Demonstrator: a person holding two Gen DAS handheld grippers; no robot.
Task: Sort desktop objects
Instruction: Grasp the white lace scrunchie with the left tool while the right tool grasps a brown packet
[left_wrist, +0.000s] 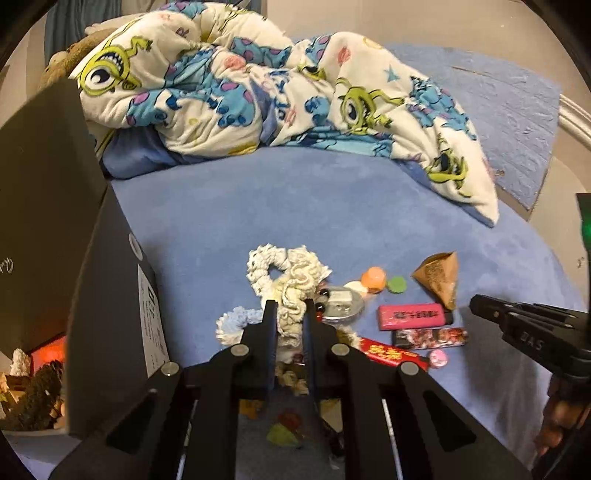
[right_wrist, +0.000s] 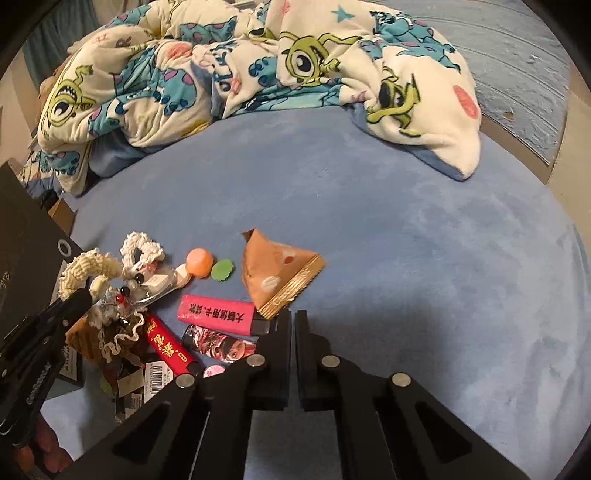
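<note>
On a blue bed sheet the clutter is sitting in one bunch, w/ a cartoon-print blanket heaped across the far side and a grey mat lying beyond it at far right. A black box is standing at the left edge of the pile, its white label facing the items; under it, at lower left of the left wrist view, a dim shelf w/ small figures is showing.

Left tool is pinching narrow on a cream crochet piece, which is filling the gap between its fingers. Right tool is sitting w/ jaws together, nothing between them, tips just beside the black end of a pink lighter and the gold edge of a brown triangular packet.

Just past the lighter are lying an orange ball and a green disc, touching or nearly so. Nearer are lying a picture-print lighter and a red lighter, close-packed. Paper tags and wrappers are crowding the near-left corner.

Room for moving: sheet to the right of the packet is lying bare out to the bed's rim; left side is hemmed by the box.
</note>
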